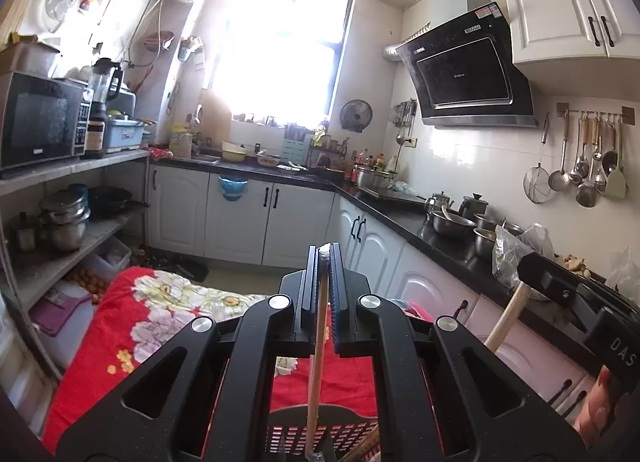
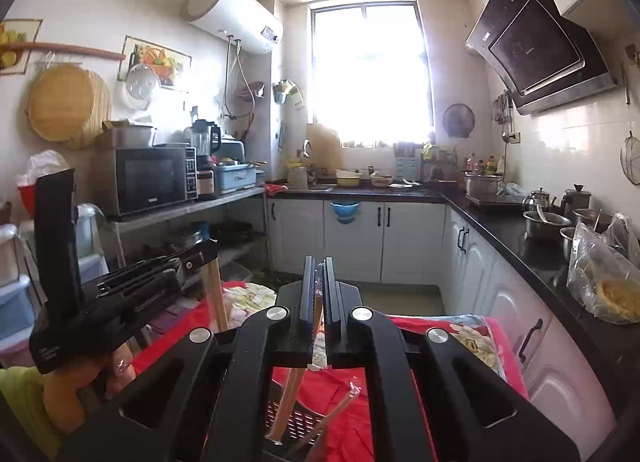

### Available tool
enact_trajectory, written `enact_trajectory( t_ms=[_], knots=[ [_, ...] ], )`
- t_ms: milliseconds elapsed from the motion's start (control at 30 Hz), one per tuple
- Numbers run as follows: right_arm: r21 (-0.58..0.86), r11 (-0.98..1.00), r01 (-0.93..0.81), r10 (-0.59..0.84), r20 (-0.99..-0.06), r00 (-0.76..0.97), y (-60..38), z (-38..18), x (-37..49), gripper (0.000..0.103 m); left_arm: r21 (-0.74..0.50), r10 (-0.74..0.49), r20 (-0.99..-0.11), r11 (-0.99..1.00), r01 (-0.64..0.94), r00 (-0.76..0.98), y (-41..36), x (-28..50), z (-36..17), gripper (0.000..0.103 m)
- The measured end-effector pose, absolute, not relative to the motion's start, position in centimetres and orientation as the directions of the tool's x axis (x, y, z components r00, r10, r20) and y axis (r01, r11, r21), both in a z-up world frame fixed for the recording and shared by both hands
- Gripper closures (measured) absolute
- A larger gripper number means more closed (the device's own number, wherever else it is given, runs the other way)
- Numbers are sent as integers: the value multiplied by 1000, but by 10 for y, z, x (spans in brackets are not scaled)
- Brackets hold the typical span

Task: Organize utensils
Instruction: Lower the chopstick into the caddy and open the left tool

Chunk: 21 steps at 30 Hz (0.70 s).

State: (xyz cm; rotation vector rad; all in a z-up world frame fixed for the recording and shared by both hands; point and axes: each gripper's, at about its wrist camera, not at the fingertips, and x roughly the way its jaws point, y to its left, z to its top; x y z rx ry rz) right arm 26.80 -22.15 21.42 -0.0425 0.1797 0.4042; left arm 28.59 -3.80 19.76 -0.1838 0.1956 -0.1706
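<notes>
Between your fingers: two wrapped chopstick pairs in all, one per gripper.
Left gripper (image 1: 325, 262): you have its fingers (image 1: 339, 286) closed on a wrapped chopstick pair (image 1: 316, 362); the top end sits at the fingertips, the rest hangs down past the pads.
Right gripper (image 2: 318, 274): your fingers (image 2: 306, 294) here are closed on a second wrapped pair (image 2: 290, 390), clamped near its upper end, tilted slightly as it hangs.
Lower ends: both pairs reach down toward one dark slotted basket (image 1: 352, 430); whether either tip touches it, you cannot tell.
Basket contents: more sticks show at its right rim in the left view; their count is unclear.
Loose item: one clear-wrapped stick (image 2: 340, 406) lies slanted beside the basket on the red cloth.
Surface: one red floral cloth (image 1: 120, 326) covers the desk under the basket.
Grippers apart: your two grippers sit near each other, not touching.
Edges: white cabinets (image 1: 240, 217) stand ahead, a black countertop (image 2: 504, 234) runs along your right, open shelves (image 1: 60, 221) along your left.
Open room: a strip of bare floor (image 2: 400, 302) lies beyond the cloth.
</notes>
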Motion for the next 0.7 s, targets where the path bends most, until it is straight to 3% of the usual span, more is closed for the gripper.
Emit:
enact_trajectory(
  t_ms=[700],
  knots=[
    [90,940,-330,341,-223,913,-239,125,253,98,-266,-285,-216,937,225,934,-33,283,129,100]
  ],
)
